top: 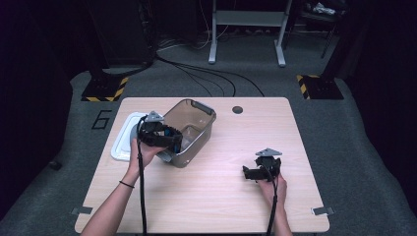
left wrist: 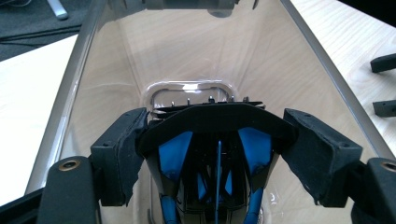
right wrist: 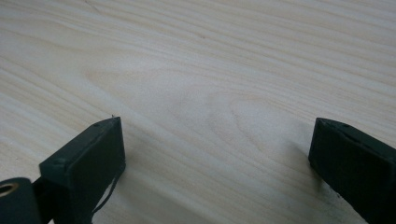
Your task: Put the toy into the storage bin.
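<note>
Nearest us in the high view, two bare forearms came up from the lower edge onto the pale, wood-grained rectangular table (top: 206,196). We saw the left gripper (top: 173,142), black with a grey three-cornered plate, reaching into the mouth of the smoky translucent plastic bin (top: 196,129), which lay tipped on its side at the table's left rear. Just beside the bin, on its left, lay a flat white rounded-rectangle lid (top: 124,140). We found the right gripper (top: 256,172) well apart from both, low over bare wood at the right front, its jaws spread.

From the left gripper view, we looked along the inside of the bin (left wrist: 121,60), its smooth glossy walls letting the wood grain show through. Between the jaws of the left gripper (left wrist: 217,140) sat a black plastic object with blue inserts (left wrist: 215,144), curved across its top and ribbed with thin fins behind. We saw the padded fingers (left wrist: 123,149) set partly open and pressed against its two flanks, pinching it.

From the right gripper view, we saw the matte black blocky fingers (right wrist: 88,161) of the right gripper (right wrist: 212,154) standing wide apart over the table (right wrist: 201,70), with nothing between them but smooth light wood marked by long flowing grain lines.
</note>
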A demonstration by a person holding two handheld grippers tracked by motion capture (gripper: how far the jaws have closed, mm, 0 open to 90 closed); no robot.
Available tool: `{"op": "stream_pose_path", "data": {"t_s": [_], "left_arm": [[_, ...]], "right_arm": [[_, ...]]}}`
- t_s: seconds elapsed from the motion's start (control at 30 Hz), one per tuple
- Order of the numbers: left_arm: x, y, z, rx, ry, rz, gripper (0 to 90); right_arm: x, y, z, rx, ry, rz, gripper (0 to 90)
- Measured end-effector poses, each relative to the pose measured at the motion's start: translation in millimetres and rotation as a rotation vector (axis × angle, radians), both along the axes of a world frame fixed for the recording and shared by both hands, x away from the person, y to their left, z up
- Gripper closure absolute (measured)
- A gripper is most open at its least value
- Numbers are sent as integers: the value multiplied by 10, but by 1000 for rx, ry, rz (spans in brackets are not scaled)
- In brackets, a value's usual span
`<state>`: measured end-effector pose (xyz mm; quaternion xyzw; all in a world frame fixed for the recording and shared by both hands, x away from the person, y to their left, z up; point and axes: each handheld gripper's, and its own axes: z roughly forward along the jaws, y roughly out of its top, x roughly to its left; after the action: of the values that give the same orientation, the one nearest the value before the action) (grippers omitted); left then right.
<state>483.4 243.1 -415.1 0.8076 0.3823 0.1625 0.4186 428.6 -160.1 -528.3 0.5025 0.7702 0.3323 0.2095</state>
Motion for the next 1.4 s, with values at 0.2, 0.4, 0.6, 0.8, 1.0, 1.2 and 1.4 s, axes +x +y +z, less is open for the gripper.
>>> {"op": "stream_pose_path", "data": {"t_s": [0.2, 0.4, 0.6, 0.8, 1.0, 1.2, 1.4], "left_arm": [[-20, 12, 22, 16, 8, -16, 249], [-68, 23, 40, 40, 2, -23, 248], [-98, 16, 48, 47, 2, -30, 247], [-156, 13, 48, 56, -10, -20, 246], [-192, 42, 38, 45, -18, -13, 246], [-239, 98, 13, 17, -31, -4, 245], [-283, 124, 1, 16, -44, -5, 244]], "right_arm": [[1, 0, 0, 0, 0, 1, 31], [-2, 1, 0, 0, 0, -2, 32], [0, -2, -1, -1, -2, 3, 32], [0, -2, -1, -2, -2, 3, 32], [-2, 1, 0, -1, 0, -1, 33], [-2, 1, 0, -1, 0, -2, 33], [-2, 1, 0, -1, -1, -2, 33]]}}
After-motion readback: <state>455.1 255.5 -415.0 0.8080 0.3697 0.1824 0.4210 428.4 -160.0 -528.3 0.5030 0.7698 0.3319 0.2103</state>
